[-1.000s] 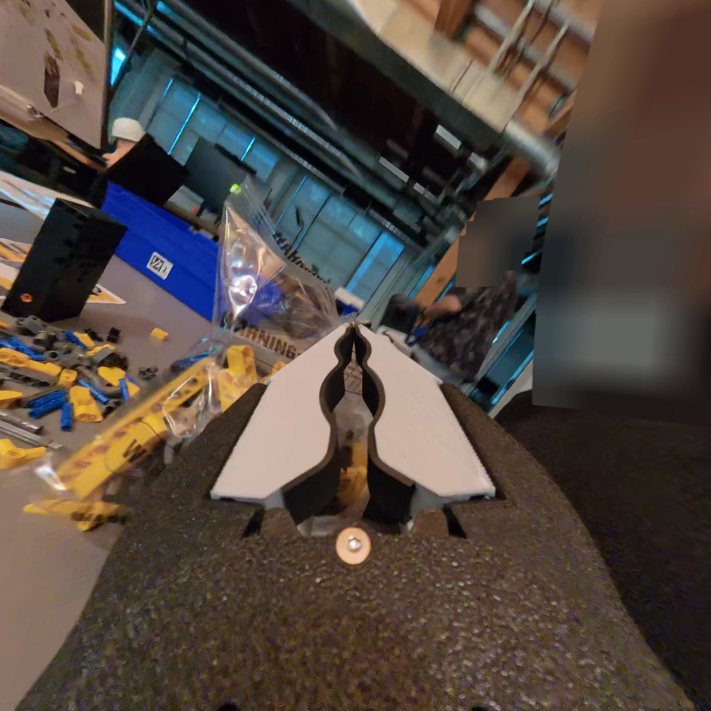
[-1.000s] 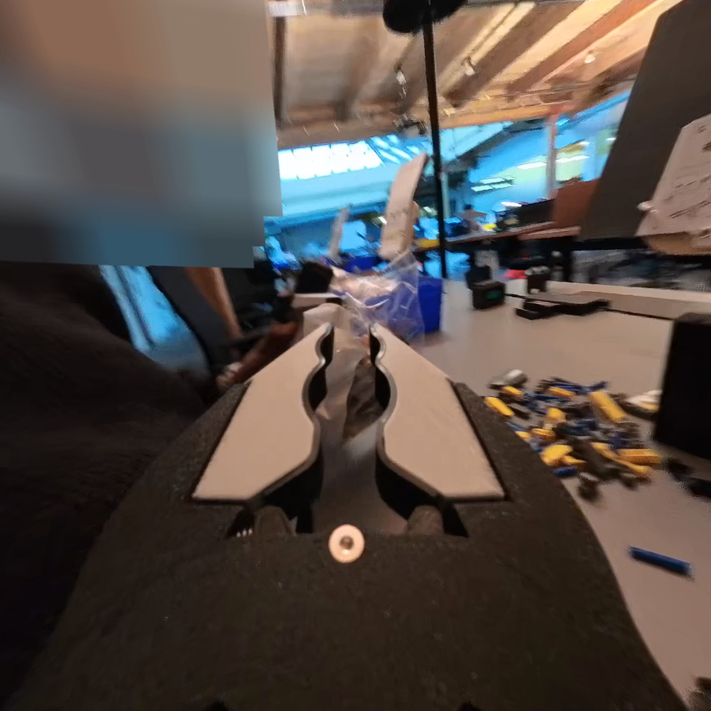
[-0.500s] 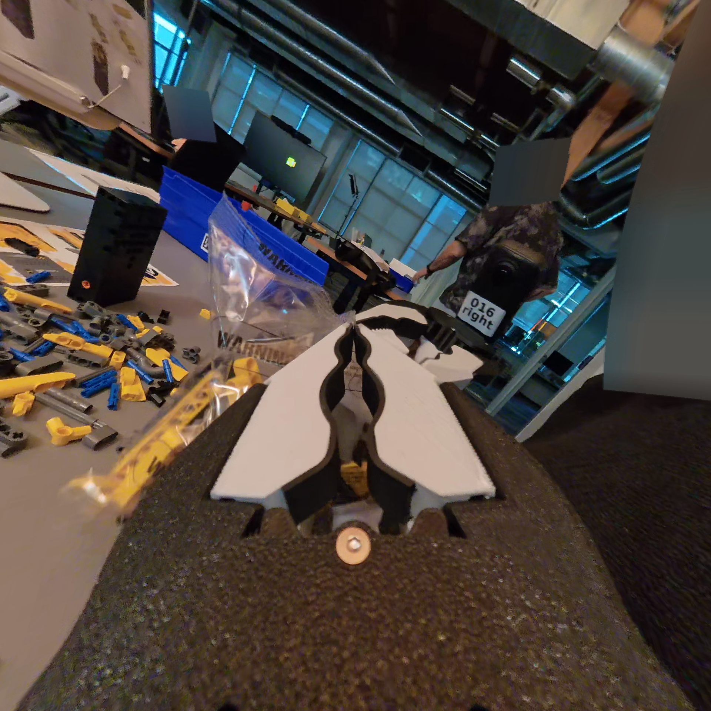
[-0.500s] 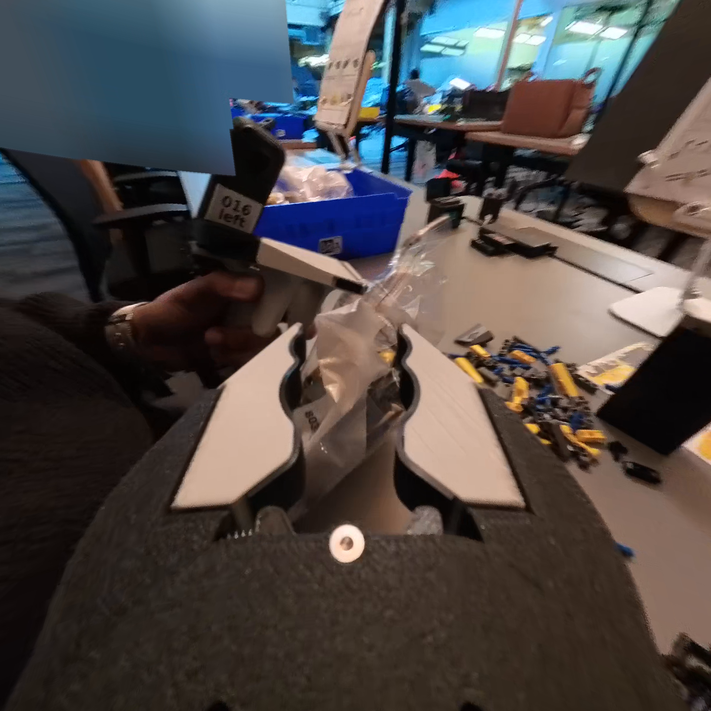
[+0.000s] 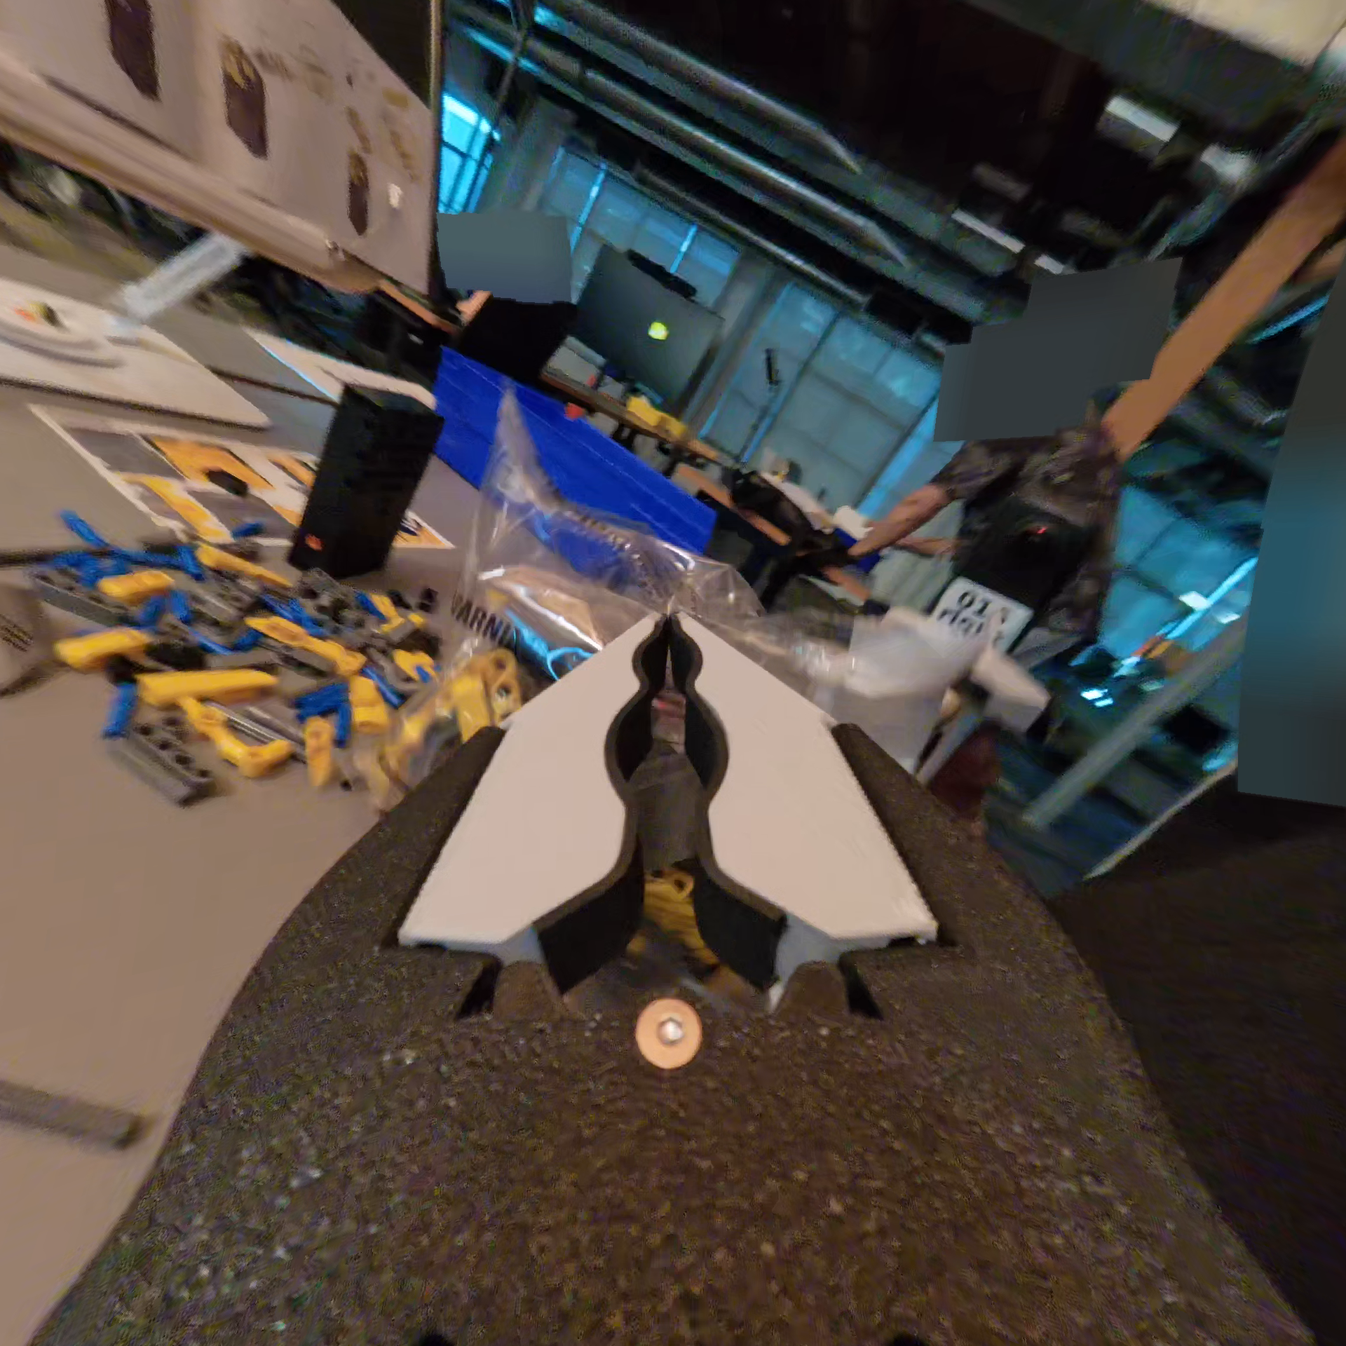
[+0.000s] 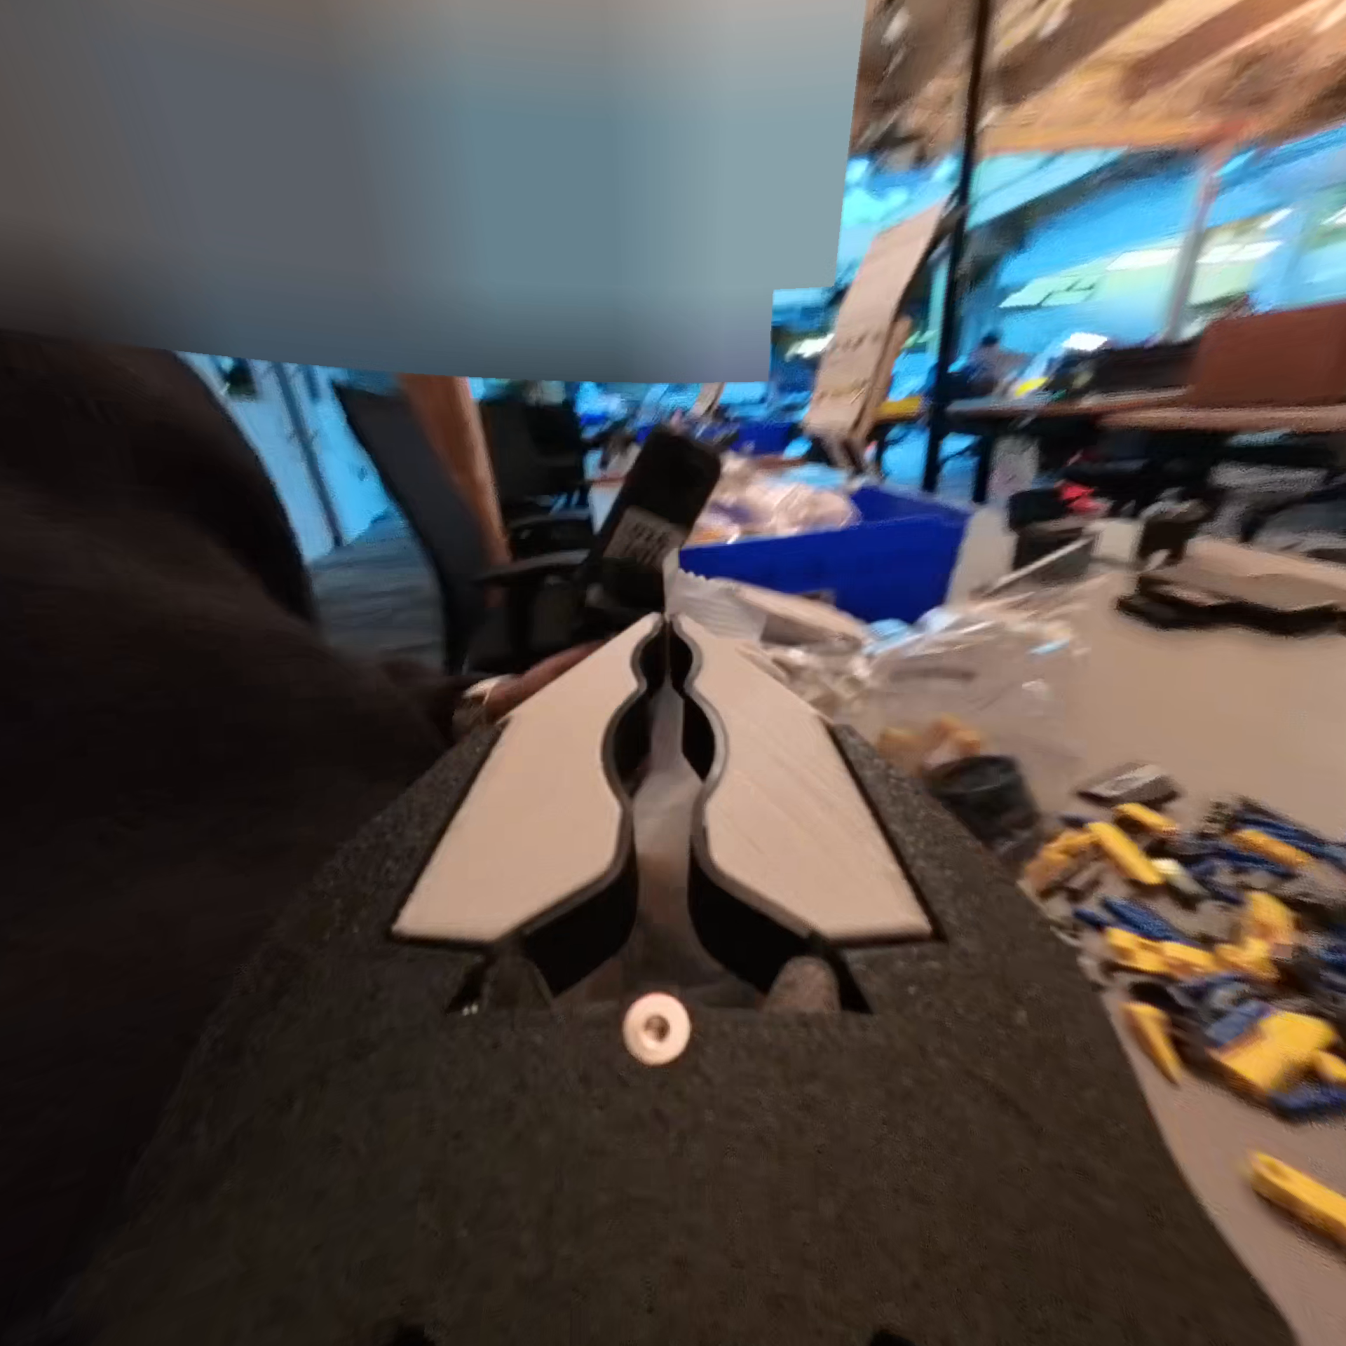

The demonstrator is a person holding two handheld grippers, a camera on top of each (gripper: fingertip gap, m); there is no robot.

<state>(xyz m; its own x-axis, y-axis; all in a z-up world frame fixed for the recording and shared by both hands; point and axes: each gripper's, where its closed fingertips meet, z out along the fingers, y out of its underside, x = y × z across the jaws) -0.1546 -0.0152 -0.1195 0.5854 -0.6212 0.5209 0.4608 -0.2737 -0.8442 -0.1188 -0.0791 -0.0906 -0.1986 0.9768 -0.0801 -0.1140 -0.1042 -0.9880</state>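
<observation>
A large open workshop or maker lab. Exposed ceiling pipes point(image 5: 728, 95) and timber beams run overhead, with tall windows point(image 5: 823, 393), long worktables point(image 6: 1136, 415), blue parts bins point(image 6: 837, 553) and monitors point(image 5: 648, 335).

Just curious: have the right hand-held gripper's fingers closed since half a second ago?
Yes. The right hand-held gripper now pinches the plastic bag shut; its fingers stood apart before.

I see the clear plastic bag point(image 5: 583, 575) of yellow pieces at twelve o'clock, crumpled, stretched above the grey table point(image 5: 146, 910)
</observation>
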